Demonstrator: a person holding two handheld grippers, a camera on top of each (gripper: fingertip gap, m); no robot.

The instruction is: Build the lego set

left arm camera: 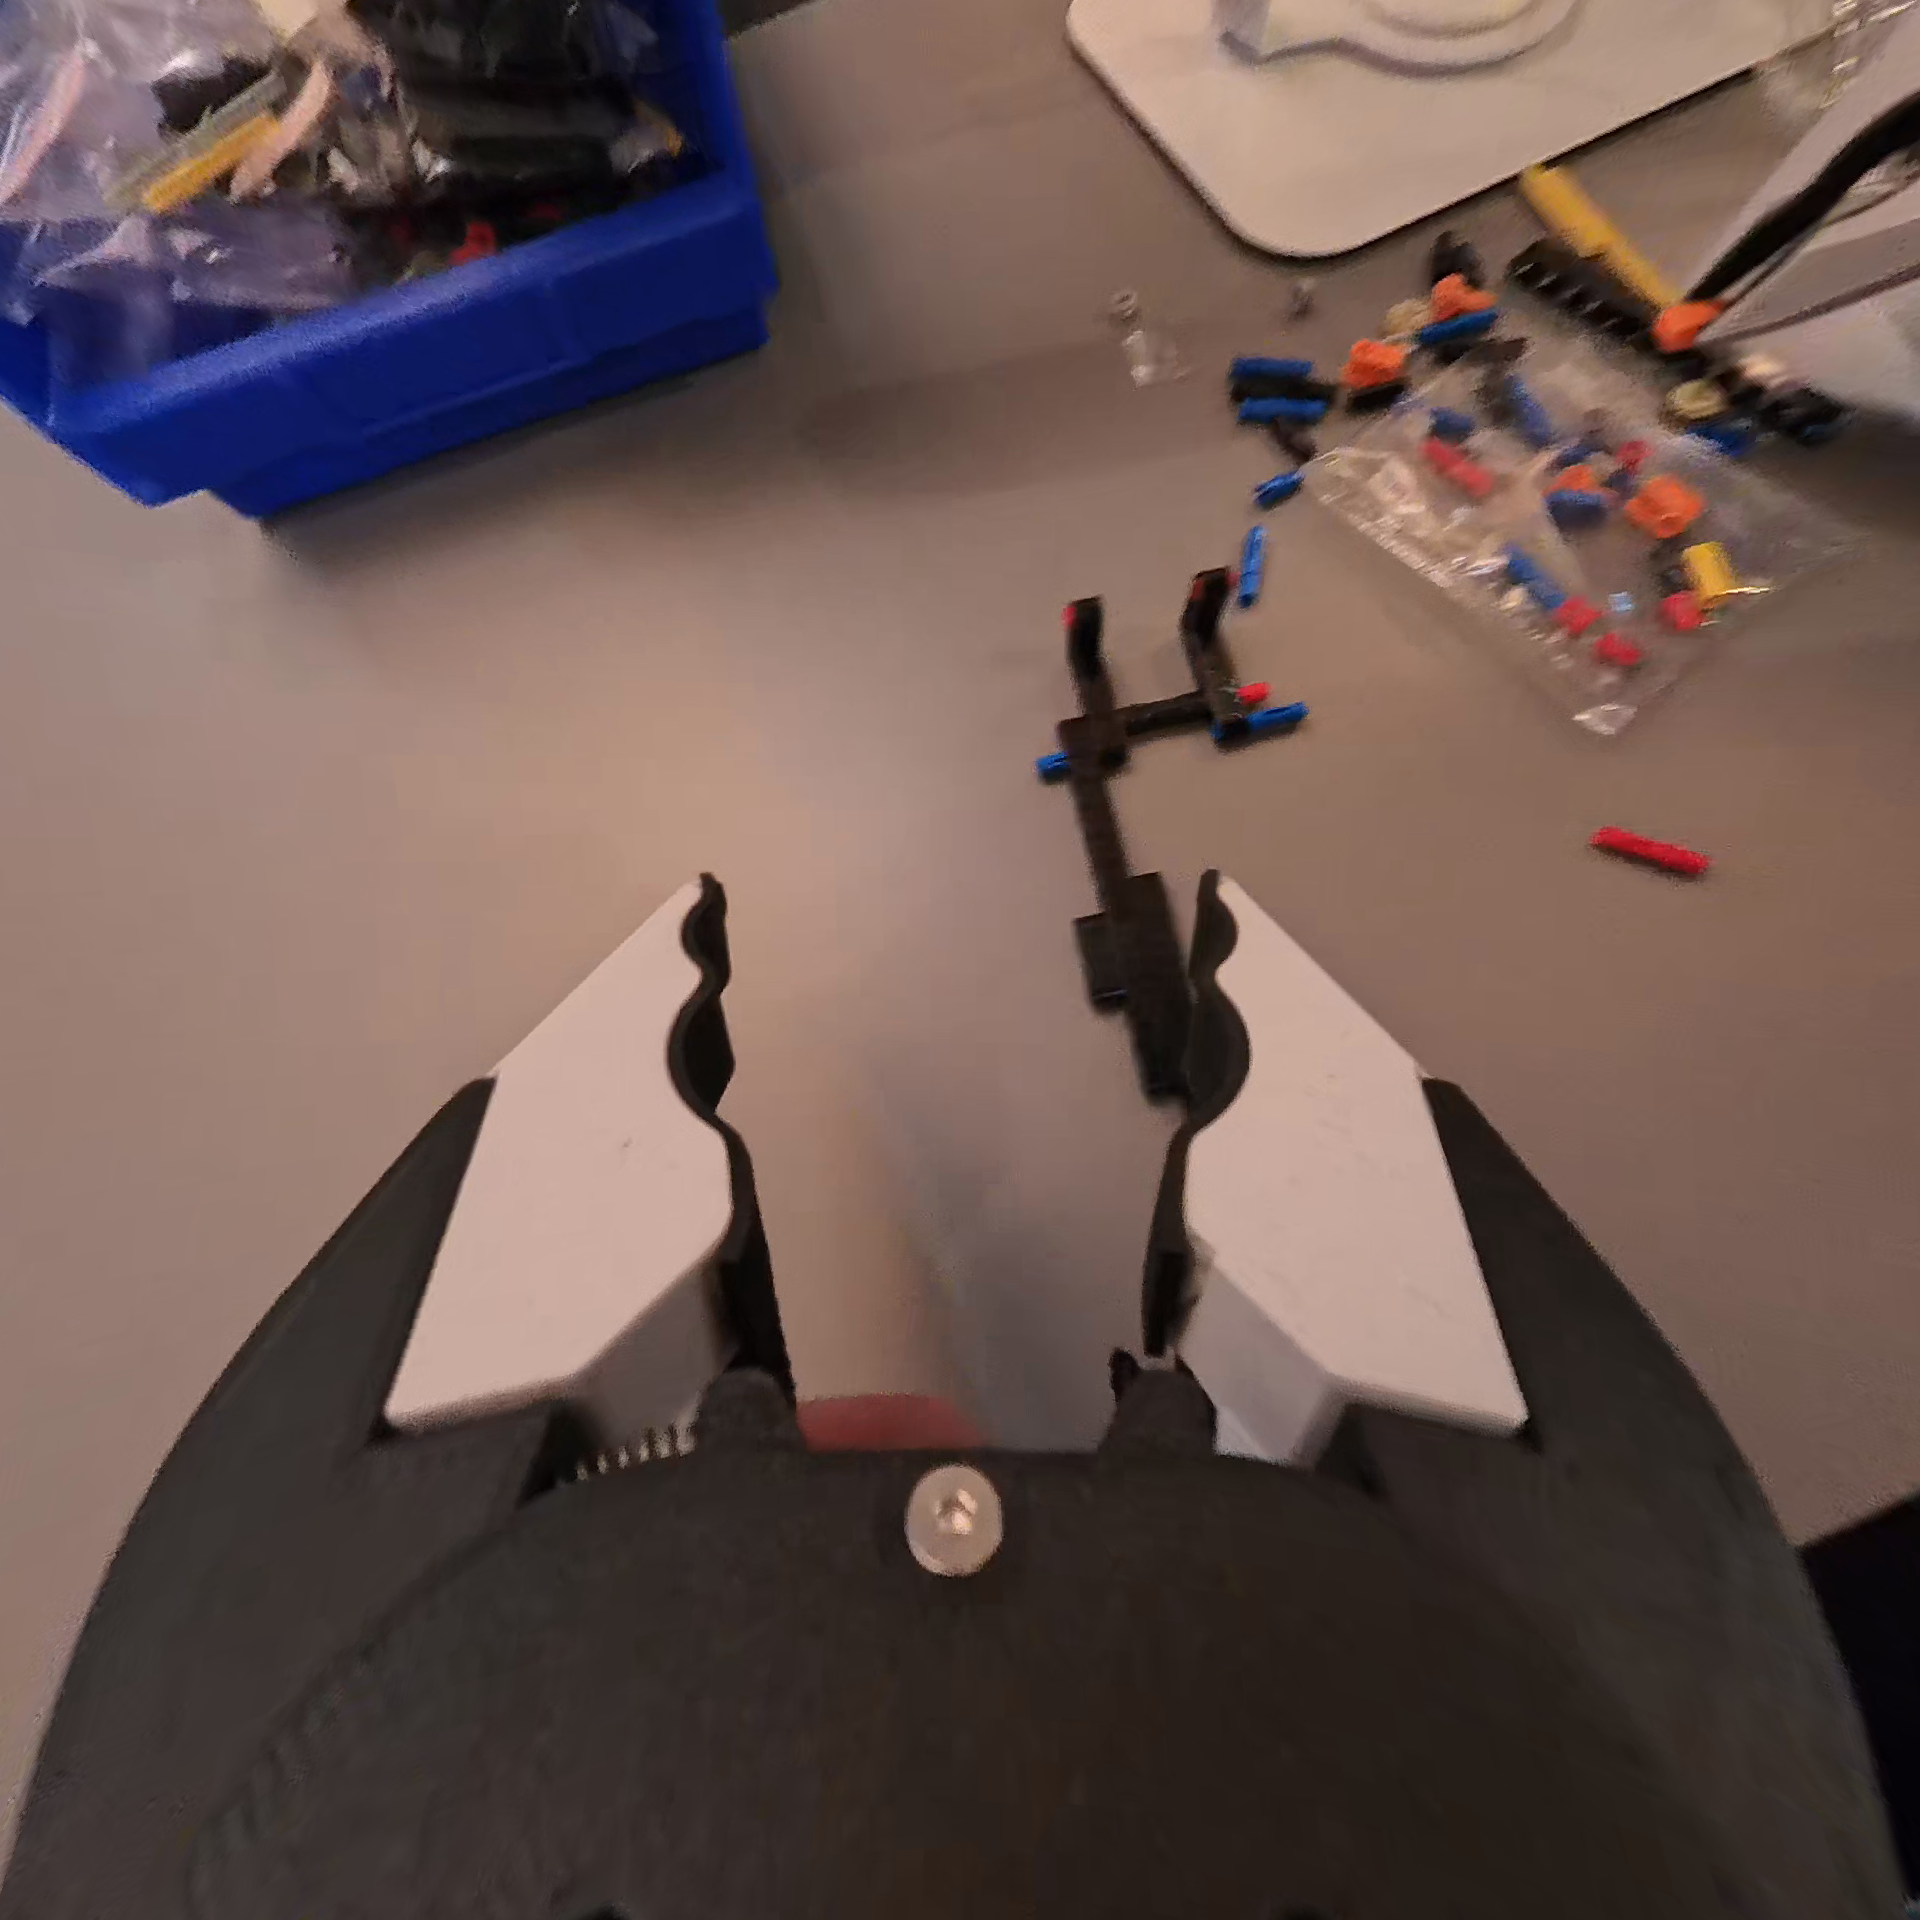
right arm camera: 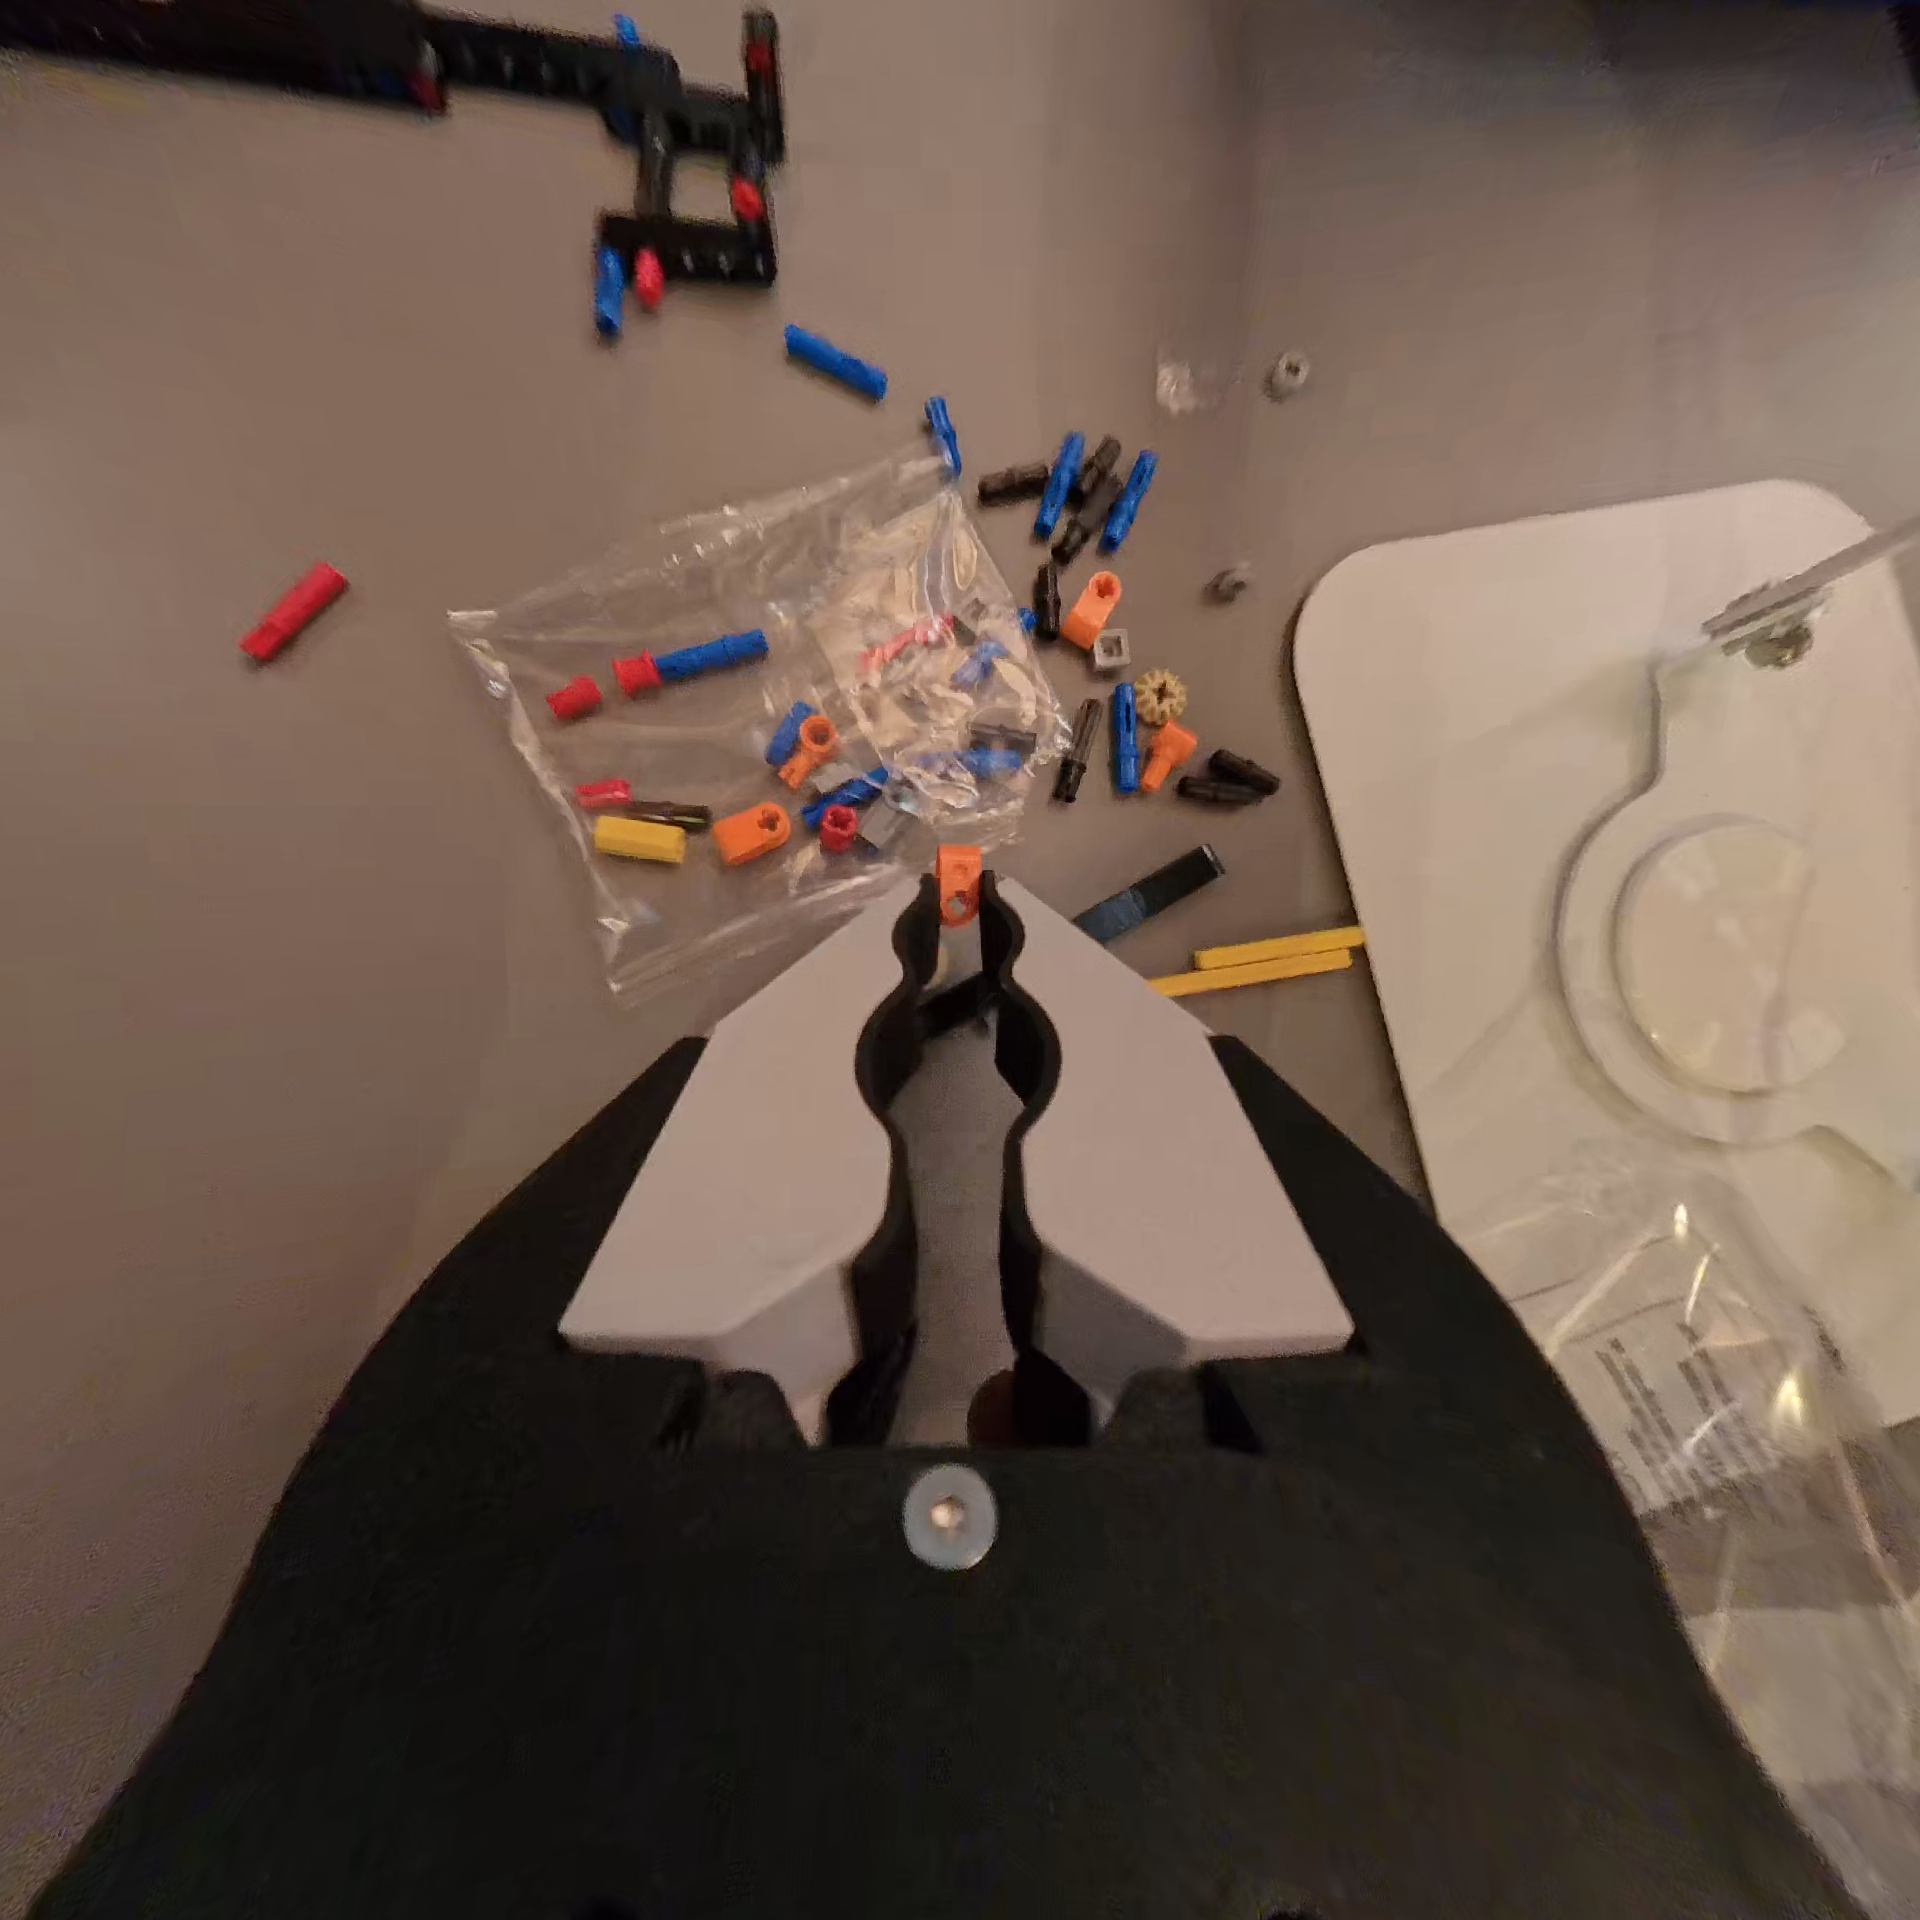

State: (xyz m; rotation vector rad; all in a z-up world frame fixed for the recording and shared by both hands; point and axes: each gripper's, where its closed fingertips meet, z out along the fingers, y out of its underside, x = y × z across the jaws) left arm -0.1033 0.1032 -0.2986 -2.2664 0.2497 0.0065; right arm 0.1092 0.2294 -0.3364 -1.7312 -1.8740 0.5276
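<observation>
A black beam assembly (left arm camera: 1132, 748) with blue and red pins lies on the grey table, its near end beside my left gripper's right finger. My left gripper (left arm camera: 956, 883) is open and empty above the table. The assembly also shows at the top of the right wrist view (right arm camera: 675, 156). My right gripper (right arm camera: 957, 883) is shut on a small orange connector (right arm camera: 957, 883), held above the near edge of a clear plastic bag (right arm camera: 748, 727) with loose pieces. The right gripper (left arm camera: 1688, 312) also shows far right in the left wrist view, holding the orange piece.
A blue bin (left arm camera: 416, 343) full of bagged parts stands at the back left. Loose blue, black and orange pins (right arm camera: 1091, 499) lie beside the bag. A red pin (right arm camera: 294, 611), yellow axles (right arm camera: 1268, 961) and a white stand base (right arm camera: 1558, 831) lie nearby. One gripper's finger ends stand about 25 cm off the other's. The left tips stand about 12 cm off the red pin (right arm camera: 294, 611). My left wrist view (left arm camera: 1655, 850) looks at it from another angle.
</observation>
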